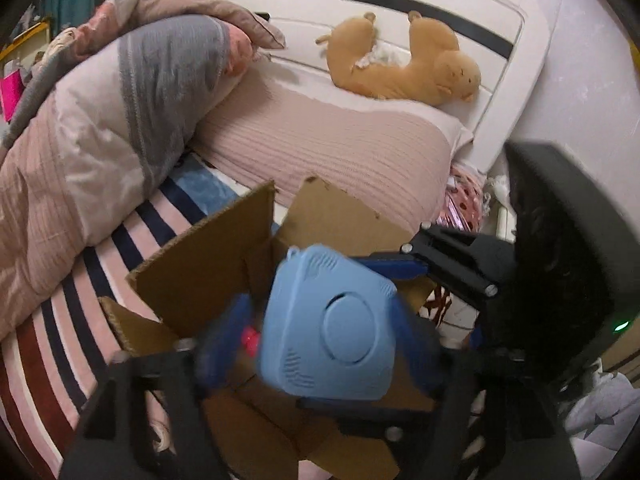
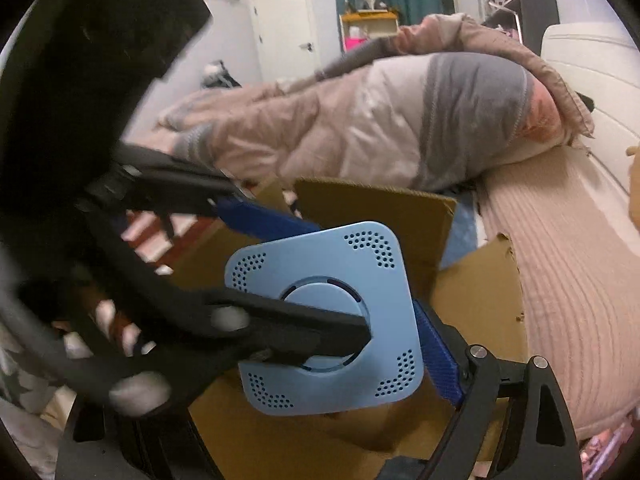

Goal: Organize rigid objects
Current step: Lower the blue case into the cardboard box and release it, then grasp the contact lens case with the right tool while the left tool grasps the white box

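Item: light-blue square device point(image 1: 332, 328), rounded corners, perforated vents, round centre disc. Held above open cardboard box point(image 1: 208, 272) on striped bed sheet point(image 1: 52, 340).

L gripper point(image 1: 320, 340): blue pads clamped on device's two opposite sides. Device dead ahead between its fingers, flat face toward its cam.

R gripper point(image 2: 348, 312): meets device from the other face; one blue finger point(image 2: 436, 356) along device edge, other not seen. Clamped or not: cannot tell.

Judgement: L nearer, carries load. Box lies directly below; next move is downward.
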The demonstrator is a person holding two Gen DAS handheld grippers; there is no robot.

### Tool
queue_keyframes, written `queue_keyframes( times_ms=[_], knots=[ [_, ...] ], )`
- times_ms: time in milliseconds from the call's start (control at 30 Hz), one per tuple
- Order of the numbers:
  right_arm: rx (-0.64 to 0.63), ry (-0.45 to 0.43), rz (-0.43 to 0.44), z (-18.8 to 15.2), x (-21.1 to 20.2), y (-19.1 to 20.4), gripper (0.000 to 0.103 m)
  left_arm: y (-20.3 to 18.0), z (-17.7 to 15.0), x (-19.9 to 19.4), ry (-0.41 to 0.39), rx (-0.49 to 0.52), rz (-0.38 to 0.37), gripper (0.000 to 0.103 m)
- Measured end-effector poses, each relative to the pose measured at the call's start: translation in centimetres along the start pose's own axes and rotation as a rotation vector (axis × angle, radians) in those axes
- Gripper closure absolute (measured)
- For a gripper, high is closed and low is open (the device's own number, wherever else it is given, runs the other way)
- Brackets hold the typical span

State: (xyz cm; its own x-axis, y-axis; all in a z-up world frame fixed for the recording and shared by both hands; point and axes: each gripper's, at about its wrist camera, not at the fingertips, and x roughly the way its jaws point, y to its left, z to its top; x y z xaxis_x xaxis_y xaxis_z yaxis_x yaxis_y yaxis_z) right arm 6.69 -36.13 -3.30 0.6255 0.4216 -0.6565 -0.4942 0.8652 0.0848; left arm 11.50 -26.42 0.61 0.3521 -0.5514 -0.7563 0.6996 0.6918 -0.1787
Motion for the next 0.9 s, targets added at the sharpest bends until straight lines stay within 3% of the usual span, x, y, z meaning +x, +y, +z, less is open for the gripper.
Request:
queue_keyframes(
  times_ms=[167,267,467,733,900],
  knots=[
    [0.001,-0.023,0.012,0.6,0.1,0.6,0.005,1.3,-0.6,-3.3,-0.081,-0.021,0.023,0.013],
    [-0.027,-0.051,-0.011,1.4,-0.5,1.7,0.004,2.8,-1.3,-5.8,-0.121,-0.072,0.044,0.004],
    [-0.093,-0.087,-0.038,3.1,-1.4,6.1,0.004,7.2,-4.6,-12.1,-0.223,-0.187,0.144,0.001],
    [-0.159,-0.074,0.079,5.3,0.5,12.6,0.004,12.9,-11.6,-18.8,-0.296,-0.304,0.344,0.001],
    [-0.24,-0.015,0.159,5.6,4.1,17.7,0.006,16.6,-16.0,-20.6,-0.31,-0.373,0.414,0.001]
  ],
)
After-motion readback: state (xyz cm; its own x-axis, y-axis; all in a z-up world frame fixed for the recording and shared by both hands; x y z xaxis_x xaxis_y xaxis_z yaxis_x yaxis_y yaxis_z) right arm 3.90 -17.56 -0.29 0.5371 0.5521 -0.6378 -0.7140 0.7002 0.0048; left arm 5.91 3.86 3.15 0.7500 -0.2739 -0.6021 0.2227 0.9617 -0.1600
